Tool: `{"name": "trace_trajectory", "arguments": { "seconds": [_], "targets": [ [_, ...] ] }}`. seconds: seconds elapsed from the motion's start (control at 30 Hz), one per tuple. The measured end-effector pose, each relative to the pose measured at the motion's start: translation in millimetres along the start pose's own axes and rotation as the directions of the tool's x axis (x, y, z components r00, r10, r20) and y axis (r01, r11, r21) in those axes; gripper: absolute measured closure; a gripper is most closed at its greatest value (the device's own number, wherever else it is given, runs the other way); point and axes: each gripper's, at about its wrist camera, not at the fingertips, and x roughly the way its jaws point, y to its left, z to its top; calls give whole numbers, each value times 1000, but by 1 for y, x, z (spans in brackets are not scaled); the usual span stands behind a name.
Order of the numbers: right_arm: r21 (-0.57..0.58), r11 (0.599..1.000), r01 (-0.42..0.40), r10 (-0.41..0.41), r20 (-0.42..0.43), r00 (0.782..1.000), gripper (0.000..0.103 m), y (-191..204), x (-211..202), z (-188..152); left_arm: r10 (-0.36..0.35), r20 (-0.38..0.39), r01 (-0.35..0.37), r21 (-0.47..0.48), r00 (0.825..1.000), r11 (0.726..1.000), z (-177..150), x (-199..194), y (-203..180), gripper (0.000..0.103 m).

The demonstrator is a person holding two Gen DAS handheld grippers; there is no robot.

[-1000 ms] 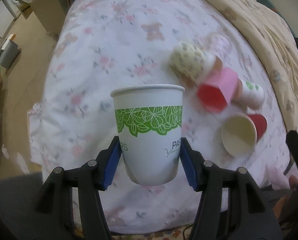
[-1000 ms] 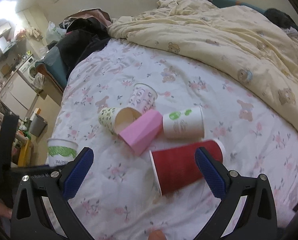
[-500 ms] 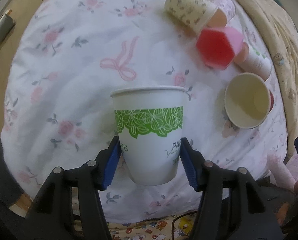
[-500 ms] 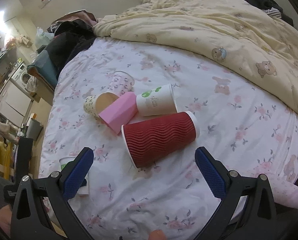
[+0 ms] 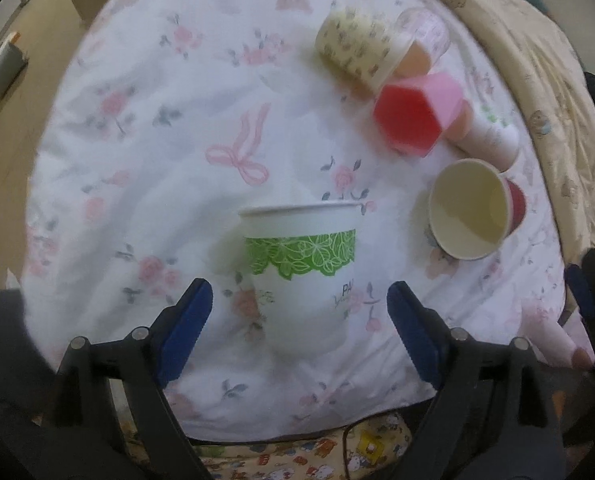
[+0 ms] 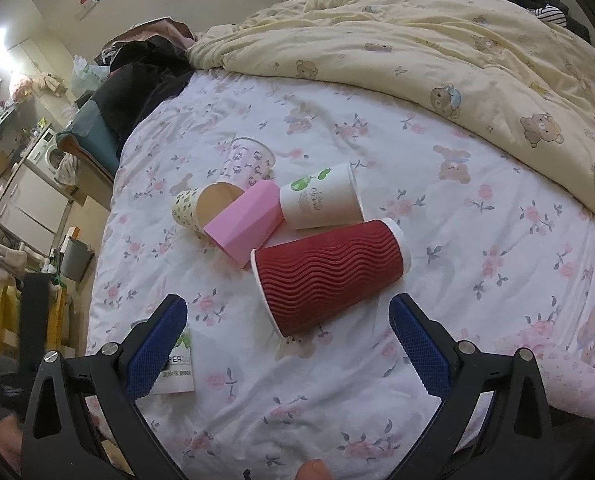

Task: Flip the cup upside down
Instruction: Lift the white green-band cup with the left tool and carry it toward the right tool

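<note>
A white paper cup with a green leaf band (image 5: 302, 276) stands on the flowered bed sheet (image 5: 157, 140), rim toward the far side. My left gripper (image 5: 299, 320) is open, its blue pads apart on either side of the cup and not touching it. In the right wrist view part of the same cup (image 6: 177, 364) shows behind the left pad. My right gripper (image 6: 285, 344) is open and empty, just in front of a red ribbed cup (image 6: 329, 272) lying on its side.
Lying cups cluster mid-bed: a pink faceted cup (image 6: 245, 220), a cream patterned cup (image 6: 201, 208), a white cup with a green logo (image 6: 321, 200) and a pink-print cup (image 6: 249, 158). A yellow bear duvet (image 6: 457, 52) covers the far side. The bed edge (image 5: 297, 432) is close.
My left gripper has opened and let go of the green-banded cup, which now rests on the sheet. The right gripper has moved a little closer to the red cup.
</note>
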Motion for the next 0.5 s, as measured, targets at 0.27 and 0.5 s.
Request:
{"name": "trace_trajectory", "arguments": {
  "seconds": [0.27, 0.5],
  "targets": [
    [-39, 999, 3, -3, -7, 1000, 0, 14, 6, -3, 12, 189, -23, 59, 982, 998, -1, -64, 29, 16],
    [-78, 997, 8, -9, -20, 1000, 0, 30, 16, -7, 91, 334, -136, 113, 938, 984, 4, -84, 56, 16]
  ]
}}
